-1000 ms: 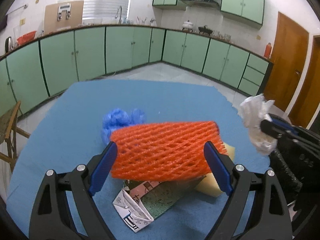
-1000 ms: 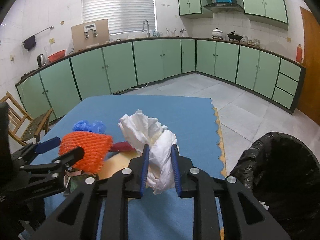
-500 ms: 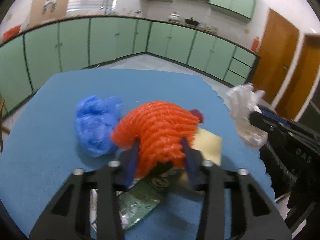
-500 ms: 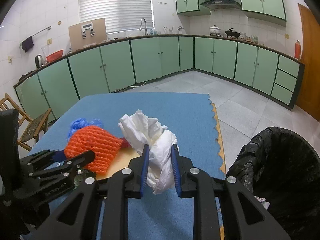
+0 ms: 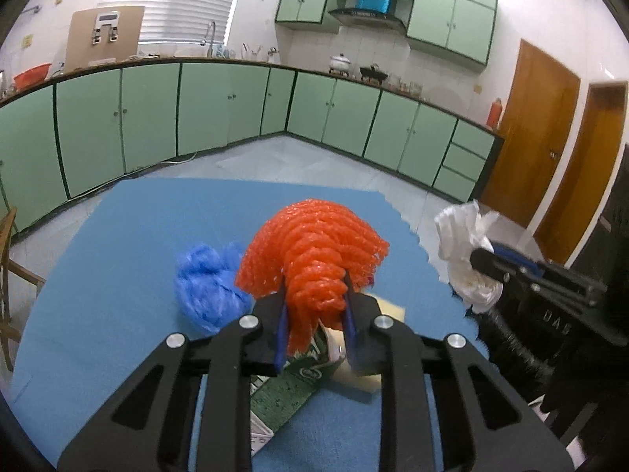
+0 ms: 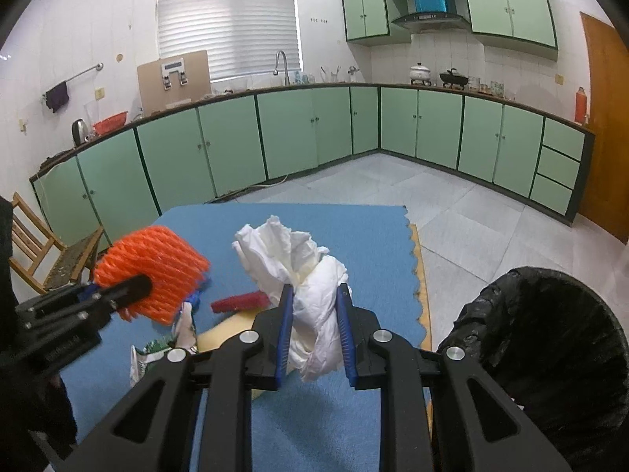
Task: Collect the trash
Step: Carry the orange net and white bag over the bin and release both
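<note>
My left gripper [image 5: 314, 314] is shut on an orange foam net [image 5: 314, 247] and holds it above the blue mat [image 5: 129, 236]; the net also shows in the right wrist view [image 6: 157, 271]. My right gripper [image 6: 314, 326] is shut on a crumpled white tissue [image 6: 302, 271], also visible in the left wrist view [image 5: 468, 251]. A black-lined trash bin [image 6: 550, 346] stands just right of the table. A blue plastic wad [image 5: 208, 287], a green carton [image 5: 291, 385], a yellow sponge [image 5: 389, 310] and a red strip [image 6: 240, 301] lie on the mat.
The mat's wavy right edge [image 6: 416, 275] borders the bin. A wooden chair [image 6: 35, 251] stands left of the table. Green kitchen cabinets [image 6: 298, 133] line the far walls, with tiled floor [image 6: 471, 220] between.
My left gripper has closed on the orange net, squeezed it and lifted it off the carton and sponge. My right gripper holds the tissue much as before.
</note>
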